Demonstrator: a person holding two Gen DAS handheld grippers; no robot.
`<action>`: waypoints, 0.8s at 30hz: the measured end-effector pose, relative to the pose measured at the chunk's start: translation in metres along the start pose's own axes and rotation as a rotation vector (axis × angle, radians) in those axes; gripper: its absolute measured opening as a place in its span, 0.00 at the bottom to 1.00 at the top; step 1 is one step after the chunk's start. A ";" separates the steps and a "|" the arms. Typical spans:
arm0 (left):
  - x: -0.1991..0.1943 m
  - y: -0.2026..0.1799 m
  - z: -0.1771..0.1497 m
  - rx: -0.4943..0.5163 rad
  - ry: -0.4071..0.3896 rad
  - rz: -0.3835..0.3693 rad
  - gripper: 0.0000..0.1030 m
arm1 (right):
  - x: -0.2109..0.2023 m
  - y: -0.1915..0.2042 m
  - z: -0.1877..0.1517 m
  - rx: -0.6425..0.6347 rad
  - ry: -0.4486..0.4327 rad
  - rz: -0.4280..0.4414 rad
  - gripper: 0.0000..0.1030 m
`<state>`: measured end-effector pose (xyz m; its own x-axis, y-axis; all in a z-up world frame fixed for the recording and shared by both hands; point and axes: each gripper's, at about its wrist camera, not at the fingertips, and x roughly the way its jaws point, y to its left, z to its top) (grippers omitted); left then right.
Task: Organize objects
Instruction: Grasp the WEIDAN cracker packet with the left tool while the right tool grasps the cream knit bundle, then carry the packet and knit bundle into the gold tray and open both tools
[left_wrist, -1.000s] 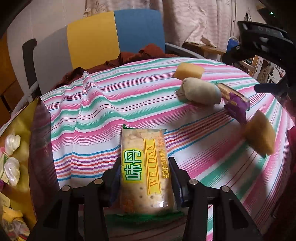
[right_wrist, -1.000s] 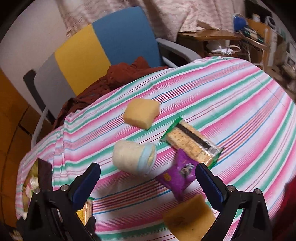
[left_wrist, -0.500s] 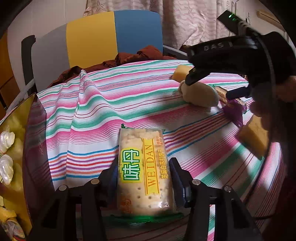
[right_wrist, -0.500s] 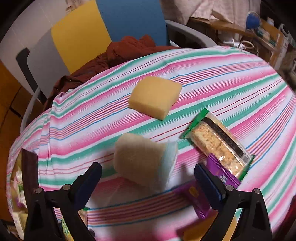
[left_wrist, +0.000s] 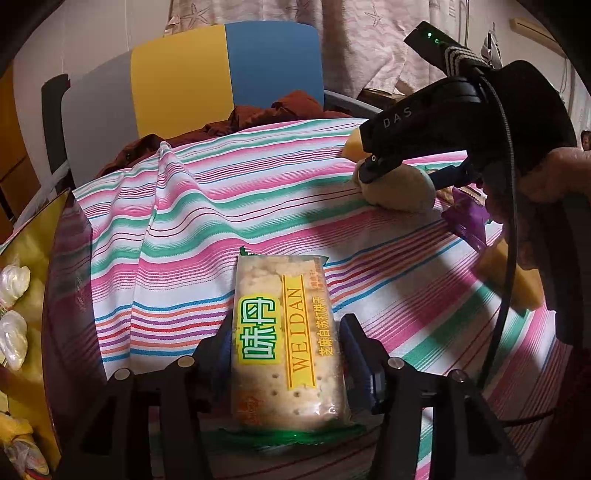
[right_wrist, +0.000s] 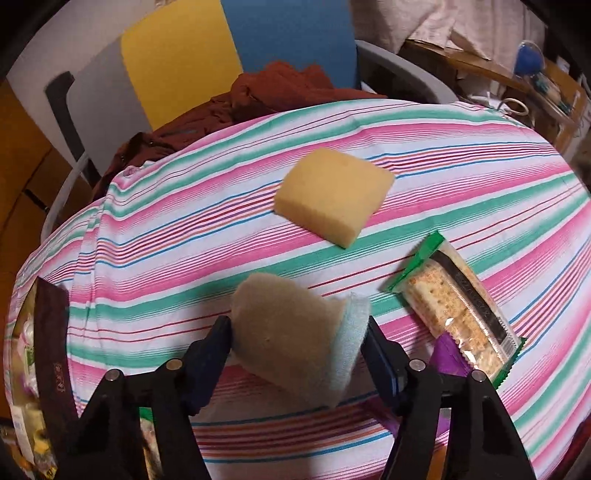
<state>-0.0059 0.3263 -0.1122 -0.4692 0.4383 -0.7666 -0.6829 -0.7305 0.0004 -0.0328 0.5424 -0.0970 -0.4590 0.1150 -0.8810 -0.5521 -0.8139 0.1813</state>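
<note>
At nine o'clock in the left wrist view stands the open gold-lined box (left_wrist: 55, 236) with pale wrapped sweets in it, most likely where the scattered things are bound, which would explain why the left tongs (left_wrist: 284, 350) hold their load pointed just beside it. Those tongs are clamped on the clear packet of pale soda crackers with a yellow-and-green label (left_wrist: 284, 332), gripped at its long sides so the label faces up and the green end seal trails at six o'clock; the packet hangs a little above the pink, green and white striped cloth over the counter (left_wrist: 177, 229). At two o'clock the right tongs (right_wrist: 299, 343) are closed on the soft beige sponge with a pale blue backing (right_wrist: 291, 343), squeezed from both flanks so it bulges, resting on or barely off the cloth; I cannot tell which. Beyond it, at twelve o'clock in the right wrist view, lies the square yellow sponge block (right_wrist: 332, 195), apart from everything. At three o'clock a second clear cracker packet with green ends and a dark stripe (right_wrist: 458, 306) lies slantwise, its near end overlapping a small purple foil wrapper (right_wrist: 448, 356). Another yellowish block (left_wrist: 517, 280) sits partly hidden behind the person's hand (left_wrist: 554, 173) and its cable. A chair with grey, yellow and blue panels (left_wrist: 207, 77) stands behind, a rust-brown garment (left_wrist: 273, 110) heaped on it. The two tongs work close together, so a leftward carry of the sponge could crowd the cracker packet.
</note>
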 end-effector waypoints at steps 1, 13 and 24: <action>0.000 0.001 0.000 0.000 0.000 0.000 0.54 | -0.001 0.002 -0.001 -0.008 0.001 0.011 0.67; -0.006 -0.001 0.004 0.024 0.030 0.011 0.46 | -0.003 0.025 -0.006 -0.114 -0.009 0.039 0.68; -0.061 0.002 0.018 -0.007 -0.052 -0.028 0.46 | -0.004 0.035 -0.013 -0.178 -0.007 0.042 0.68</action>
<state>0.0114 0.3080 -0.0540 -0.4789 0.4852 -0.7315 -0.6926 -0.7209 -0.0248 -0.0416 0.5061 -0.0928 -0.4839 0.0821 -0.8713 -0.4004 -0.9061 0.1370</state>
